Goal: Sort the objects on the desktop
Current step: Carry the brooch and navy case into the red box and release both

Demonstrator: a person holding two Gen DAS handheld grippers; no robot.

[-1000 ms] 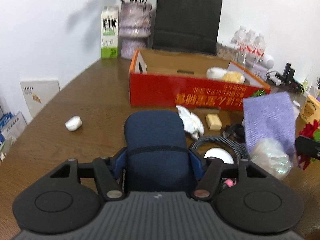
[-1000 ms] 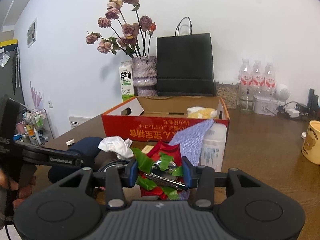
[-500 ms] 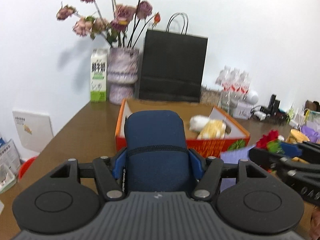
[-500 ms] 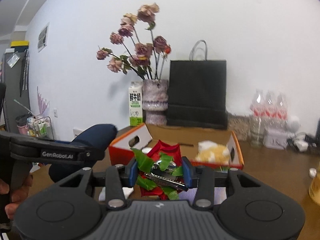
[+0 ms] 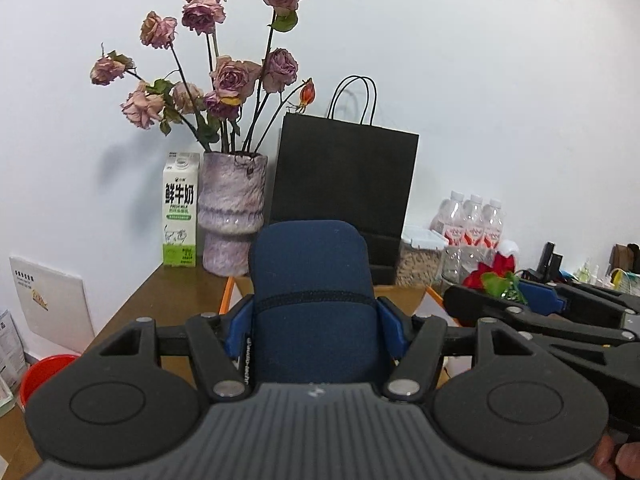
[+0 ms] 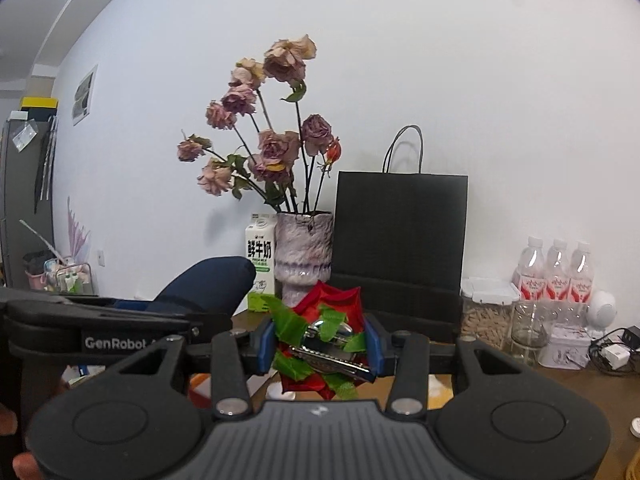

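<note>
Lived-in home or office corner, vase of dried roses (image 6: 305, 256), milk carton (image 5: 181, 209), wooden table (image 5: 168, 300)

Milk carton (image 5: 181, 210) at the table's (image 5: 176, 300) far edge against the wall, vase (image 5: 233, 212) just right of it, paper bag (image 5: 344, 196) right of the vase, bottles (image 6: 554, 270) further right, jar (image 6: 486, 312) before them, box (image 5: 404, 294) before the bag.

Navy pouch (image 5: 312, 300): matt knit cloth. Red flower (image 6: 320, 336): fabric petals, glossy green leaves, shiny metal clip. Gripper bodies: matt black plastic. Vase (image 5: 233, 212): glazed mottled ceramic. Bag (image 5: 344, 176): matt black paper. Table (image 5: 176, 292): smooth wood.
</note>
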